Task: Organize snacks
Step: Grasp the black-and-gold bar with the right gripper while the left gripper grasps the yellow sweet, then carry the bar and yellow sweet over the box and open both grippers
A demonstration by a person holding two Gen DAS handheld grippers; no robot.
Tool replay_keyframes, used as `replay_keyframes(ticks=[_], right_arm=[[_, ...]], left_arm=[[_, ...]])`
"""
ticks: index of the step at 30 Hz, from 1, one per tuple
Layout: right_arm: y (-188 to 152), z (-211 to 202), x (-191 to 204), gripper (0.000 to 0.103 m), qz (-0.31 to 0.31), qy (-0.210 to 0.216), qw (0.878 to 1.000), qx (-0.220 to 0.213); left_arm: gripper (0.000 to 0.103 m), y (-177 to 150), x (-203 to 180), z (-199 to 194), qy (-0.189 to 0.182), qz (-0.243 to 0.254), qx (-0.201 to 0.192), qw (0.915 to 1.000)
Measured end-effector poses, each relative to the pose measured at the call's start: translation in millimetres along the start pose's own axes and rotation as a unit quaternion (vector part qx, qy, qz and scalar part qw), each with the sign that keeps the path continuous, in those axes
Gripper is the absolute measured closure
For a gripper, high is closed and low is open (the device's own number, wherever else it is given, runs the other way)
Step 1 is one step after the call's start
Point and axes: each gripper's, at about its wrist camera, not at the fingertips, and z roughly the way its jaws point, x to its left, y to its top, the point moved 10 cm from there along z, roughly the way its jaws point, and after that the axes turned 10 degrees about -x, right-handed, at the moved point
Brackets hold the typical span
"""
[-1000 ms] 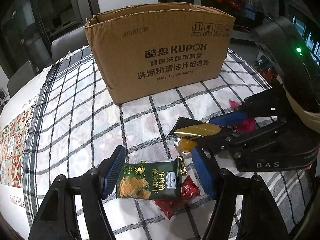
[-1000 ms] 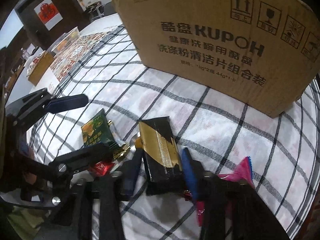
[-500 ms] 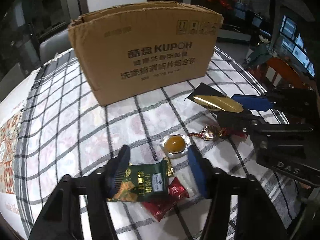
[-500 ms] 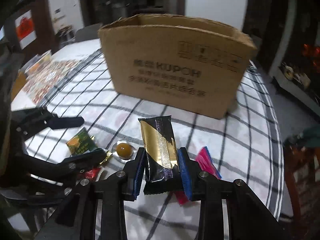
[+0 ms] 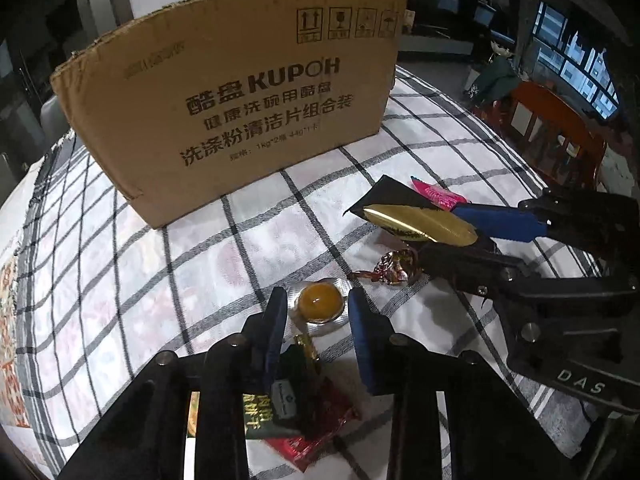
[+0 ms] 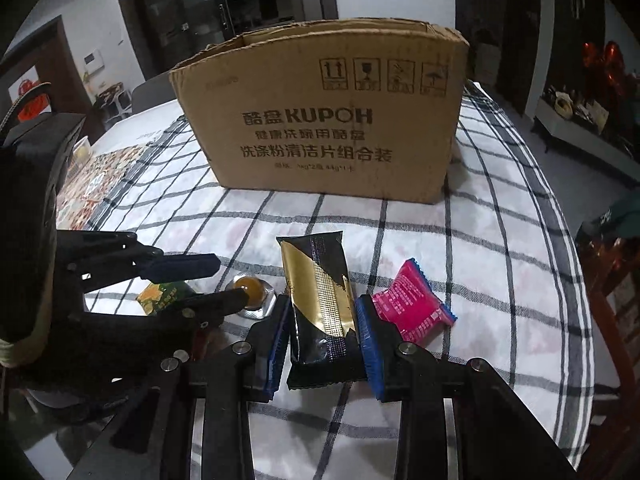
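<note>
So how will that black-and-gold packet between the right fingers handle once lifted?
The black-and-gold packet looks like glossy foil, so probably slippery. It sticks out well past the right gripper, so the free end may droop. Likely light.
</note>
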Motion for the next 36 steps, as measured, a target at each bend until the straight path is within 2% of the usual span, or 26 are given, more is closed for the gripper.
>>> replay_keyframes(ticks=[11,20,27,36], right_arm=[[-2,3,-2,0.069,0.007,0.002,1.000,0.004],[-2,0,-1,0.069,0.005,0.001,1.000,0.001],[3,-8,-1,0.069,0.008,0.006,1.000,-0.008],[41,-41,3,0.069,0.010,0.005,0.998,-0.059]], left_arm=[[0.075,-7,-4,19,0.016,0.015,0.014,0.9997],[0.076,-6,-2,18,0.020,0.011,0.004,0.9997],[0.076,7,8,-12,0.048,-0.003,-0.029,0.9984],[0.076,44,21,-61,0.070,-0.027,-0.092,0.9930]])
